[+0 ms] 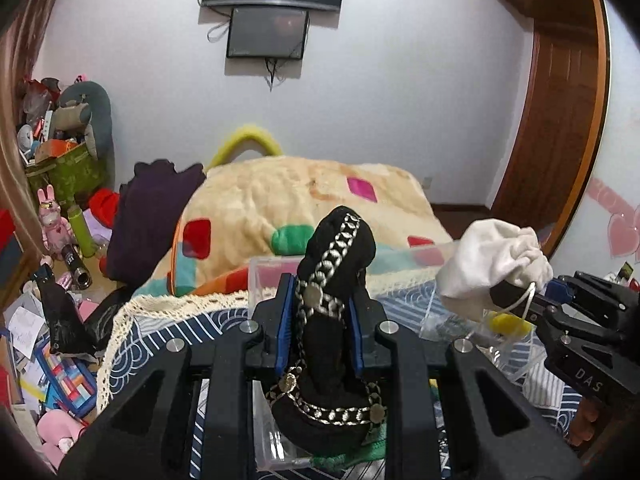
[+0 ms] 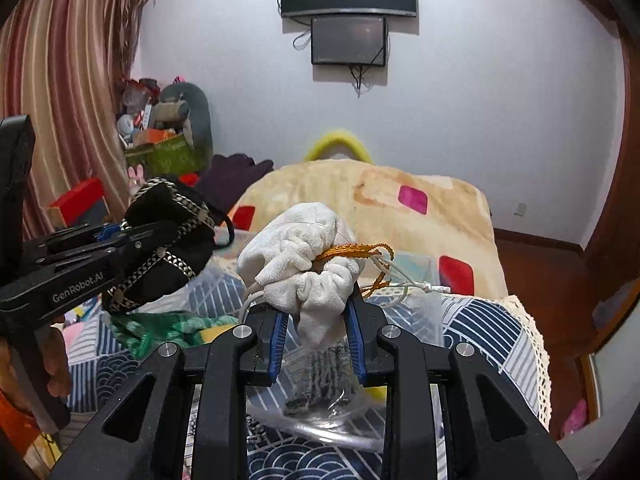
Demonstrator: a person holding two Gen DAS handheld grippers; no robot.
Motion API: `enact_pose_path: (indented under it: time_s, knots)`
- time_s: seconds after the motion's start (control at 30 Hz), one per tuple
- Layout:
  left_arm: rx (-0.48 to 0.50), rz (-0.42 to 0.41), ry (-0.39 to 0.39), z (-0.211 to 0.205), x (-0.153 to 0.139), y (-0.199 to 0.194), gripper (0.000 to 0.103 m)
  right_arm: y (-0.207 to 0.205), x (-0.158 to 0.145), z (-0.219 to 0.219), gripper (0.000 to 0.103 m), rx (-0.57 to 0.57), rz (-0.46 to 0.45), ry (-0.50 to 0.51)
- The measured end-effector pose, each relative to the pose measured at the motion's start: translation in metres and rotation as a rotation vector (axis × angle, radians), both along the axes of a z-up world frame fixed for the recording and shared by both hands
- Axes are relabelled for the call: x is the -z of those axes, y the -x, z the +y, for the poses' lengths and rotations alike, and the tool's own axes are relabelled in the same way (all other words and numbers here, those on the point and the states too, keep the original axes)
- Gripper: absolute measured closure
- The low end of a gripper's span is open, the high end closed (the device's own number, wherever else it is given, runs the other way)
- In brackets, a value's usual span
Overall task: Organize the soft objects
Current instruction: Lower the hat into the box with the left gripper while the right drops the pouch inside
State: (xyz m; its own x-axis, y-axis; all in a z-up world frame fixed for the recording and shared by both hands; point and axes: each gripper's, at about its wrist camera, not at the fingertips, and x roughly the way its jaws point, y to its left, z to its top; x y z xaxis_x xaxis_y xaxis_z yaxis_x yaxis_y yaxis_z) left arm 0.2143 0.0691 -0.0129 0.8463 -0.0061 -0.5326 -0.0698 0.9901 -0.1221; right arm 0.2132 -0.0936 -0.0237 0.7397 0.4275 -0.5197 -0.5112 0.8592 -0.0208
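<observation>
My left gripper (image 1: 320, 300) is shut on a black fabric pouch with silver chain trim (image 1: 340, 248) and holds it upright above the bed. In the right wrist view the left gripper (image 2: 132, 240) and the black pouch (image 2: 172, 232) are at the left. My right gripper (image 2: 316, 312) is shut on a white drawstring pouch (image 2: 300, 248) with an orange cord (image 2: 352, 251). The white pouch (image 1: 492, 260) and the right gripper (image 1: 516, 300) show at the right of the left wrist view. A clear plastic box (image 1: 272, 276) lies under both pouches.
A cream blanket with coloured patches (image 1: 288, 200) is heaped on the bed. A blue-and-white quilt with lace edge (image 2: 488, 328) covers the near part. Green fabric (image 2: 168, 328) lies at the left. Cluttered toys and boxes (image 1: 60, 152) stand on the left. A wooden door (image 1: 560, 120) is on the right.
</observation>
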Motion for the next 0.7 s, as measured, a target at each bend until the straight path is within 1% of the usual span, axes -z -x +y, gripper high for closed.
enact_pose_path:
  time_s: [0.1, 0.27, 0.43, 0.57, 0.63, 0.7]
  knots:
    - [0.009, 0.036, -0.012, -0.002, 0.008, -0.008, 0.08, -0.005, 0.007, 0.005, 0.079, -0.004, 0.018, 0.027]
    - [0.028, 0.073, -0.044, -0.006, 0.017, -0.014, 0.08, -0.013, 0.017, 0.01, 0.079, -0.01, 0.061, 0.049]
    - [0.043, 0.1, -0.045, -0.006, 0.023, -0.016, 0.078, -0.019, 0.025, 0.014, 0.077, -0.022, 0.098, 0.082]
    - [0.051, 0.099, -0.076, -0.01, 0.024, -0.014, 0.072, -0.017, 0.026, 0.015, 0.077, -0.025, 0.1, 0.094]
    - [0.056, 0.097, -0.095, -0.013, 0.023, -0.011, 0.067, -0.012, 0.025, 0.014, 0.076, -0.035, 0.097, 0.103]
    - [0.063, 0.094, -0.103, -0.015, 0.022, -0.008, 0.06, -0.008, 0.025, 0.013, 0.075, -0.038, 0.086, 0.117]
